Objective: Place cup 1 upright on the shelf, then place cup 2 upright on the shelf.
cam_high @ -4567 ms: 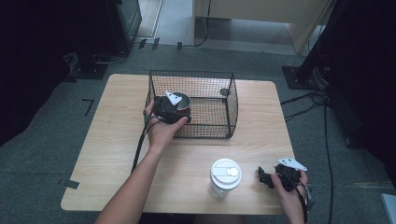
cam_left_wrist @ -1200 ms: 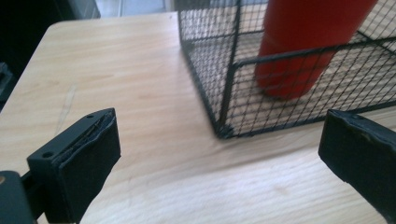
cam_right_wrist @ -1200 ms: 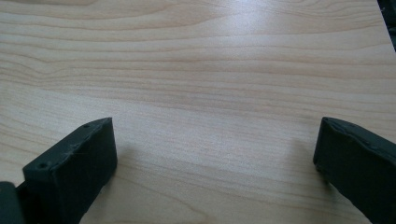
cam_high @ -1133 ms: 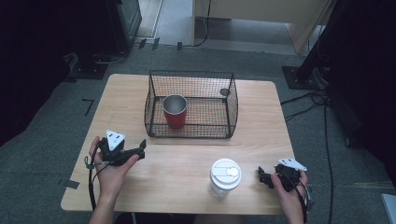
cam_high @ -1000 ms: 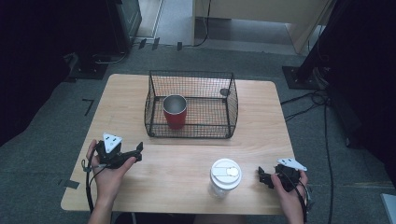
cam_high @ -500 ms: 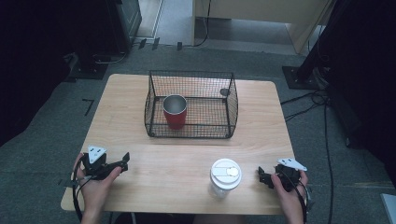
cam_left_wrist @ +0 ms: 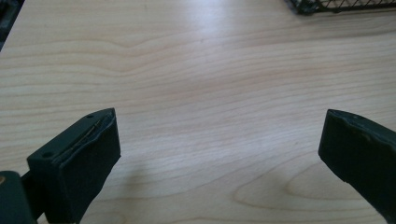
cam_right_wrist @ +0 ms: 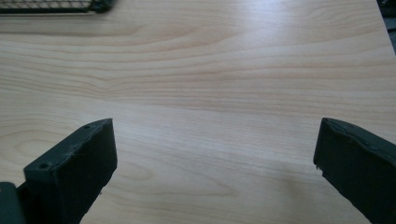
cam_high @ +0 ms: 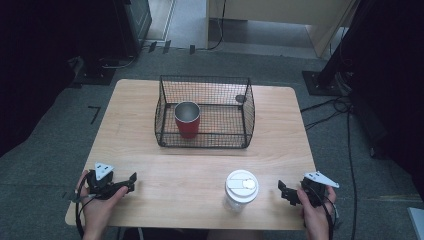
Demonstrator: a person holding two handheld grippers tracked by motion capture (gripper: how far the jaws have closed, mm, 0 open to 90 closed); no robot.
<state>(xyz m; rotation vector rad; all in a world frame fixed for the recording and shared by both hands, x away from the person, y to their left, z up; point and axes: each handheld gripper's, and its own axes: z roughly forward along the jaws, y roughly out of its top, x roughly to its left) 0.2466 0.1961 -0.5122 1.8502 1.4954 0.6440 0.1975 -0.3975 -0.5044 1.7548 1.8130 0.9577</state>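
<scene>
L gripper (cam_high: pixel 131 181): my jaws wide, empty, near table (cam_high: pixel 200 160) edge.
R gripper (cam_high: pixel 283 190): wide, empty, beside lidded cup (cam_high: pixel 241 189).
Red cup (cam_high: pixel 187 120): upright in wire basket (cam_high: pixel 205 145).

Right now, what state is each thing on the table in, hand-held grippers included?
Red metal cup: upright, open-topped, inside the basket.
Black wire basket: upright, open at top.
Clear plastic cup with white lid: upright, lid on, outside the basket.
Left hand-held gripper: jaws open, holding nothing.
Right hand-held gripper: jaws open, holding nothing.

Even overhead light, dark surroundings, soft glare on table (cam_left_wrist: pixel 219 28)
</scene>
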